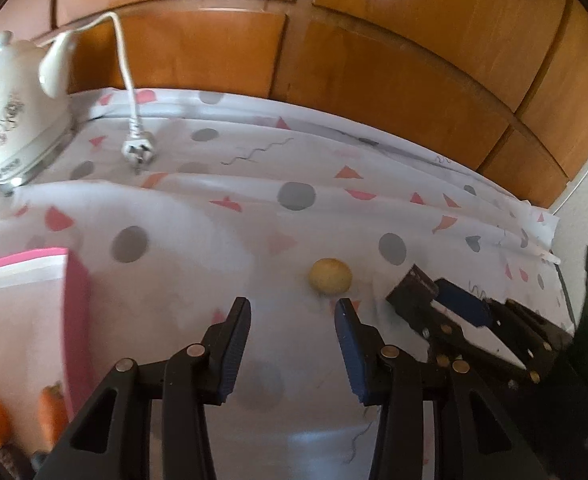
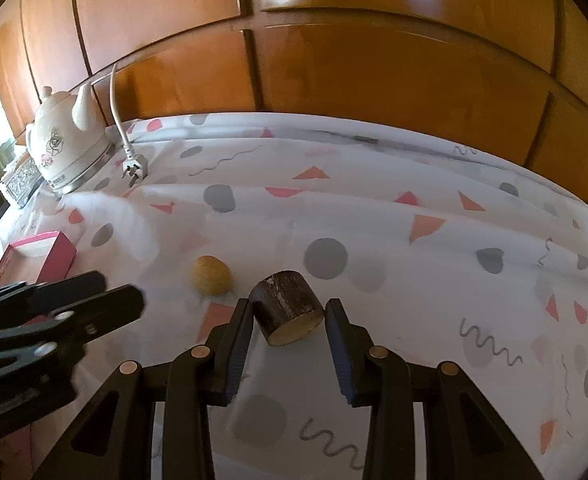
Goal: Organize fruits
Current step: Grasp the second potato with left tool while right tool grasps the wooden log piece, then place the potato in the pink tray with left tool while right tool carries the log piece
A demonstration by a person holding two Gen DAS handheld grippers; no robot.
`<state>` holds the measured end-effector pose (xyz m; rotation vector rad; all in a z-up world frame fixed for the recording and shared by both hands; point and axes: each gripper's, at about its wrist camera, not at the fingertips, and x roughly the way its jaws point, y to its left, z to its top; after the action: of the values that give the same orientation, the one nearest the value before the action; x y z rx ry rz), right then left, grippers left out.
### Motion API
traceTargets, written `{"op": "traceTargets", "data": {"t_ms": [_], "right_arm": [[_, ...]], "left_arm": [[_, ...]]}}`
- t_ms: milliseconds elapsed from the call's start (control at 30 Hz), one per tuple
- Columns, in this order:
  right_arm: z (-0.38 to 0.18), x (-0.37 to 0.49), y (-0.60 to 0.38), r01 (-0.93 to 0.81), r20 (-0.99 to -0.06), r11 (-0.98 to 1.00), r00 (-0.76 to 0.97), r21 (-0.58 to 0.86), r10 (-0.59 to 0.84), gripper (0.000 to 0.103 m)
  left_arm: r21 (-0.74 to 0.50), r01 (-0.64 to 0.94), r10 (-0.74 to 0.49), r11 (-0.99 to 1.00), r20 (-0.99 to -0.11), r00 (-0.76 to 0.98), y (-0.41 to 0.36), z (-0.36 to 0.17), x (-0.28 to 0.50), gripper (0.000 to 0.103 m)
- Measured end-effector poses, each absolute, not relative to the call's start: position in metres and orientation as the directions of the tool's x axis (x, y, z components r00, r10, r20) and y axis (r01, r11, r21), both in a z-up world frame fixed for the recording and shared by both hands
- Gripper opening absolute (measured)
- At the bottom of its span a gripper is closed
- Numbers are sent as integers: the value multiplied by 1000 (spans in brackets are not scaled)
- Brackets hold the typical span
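tongs: left point(image 1: 292, 312) apart, right point(image 2: 288, 318) apart around one log piece point(image 2: 288, 308) | one yellow fruit point(image 1: 330, 275)

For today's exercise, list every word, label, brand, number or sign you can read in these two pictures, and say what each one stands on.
None can be read.
Kettle: dark lettering along the base band, too blurred to read in either view; the marks on its side are a floral decoration, not text.
Tablecloth: only shapes and squiggles, no writing.
Pink box: no print visible.
Wooden block and round fruit: unmarked.

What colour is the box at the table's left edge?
Pink rectangular box, clearest in the right wrist view.
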<state>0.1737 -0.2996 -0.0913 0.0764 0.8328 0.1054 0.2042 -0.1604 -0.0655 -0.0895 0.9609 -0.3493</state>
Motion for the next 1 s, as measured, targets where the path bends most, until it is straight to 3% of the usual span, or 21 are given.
{"op": "traceTargets", "data": {"t_ms": [333, 367, 400, 1000], "right_arm": [[-96, 173, -306, -70, -733, 990, 666, 120, 136, 38], [-96, 172, -307, -71, -732, 990, 667, 121, 137, 38], [-96, 172, -307, -70, -731, 990, 669, 120, 136, 38], [-94, 139, -303, -34, -748, 985, 646, 171, 152, 37]], "left_arm": [[-235, 284, -351, 930, -801, 486, -190, -78, 230, 44], [-234, 285, -349, 929, -808, 474, -194, -82, 234, 41], [-226, 282, -339, 933, -815, 470, -195, -85, 236, 30], [-176, 246, -284, 953, -803, 524, -148, -65, 155, 28]]}}
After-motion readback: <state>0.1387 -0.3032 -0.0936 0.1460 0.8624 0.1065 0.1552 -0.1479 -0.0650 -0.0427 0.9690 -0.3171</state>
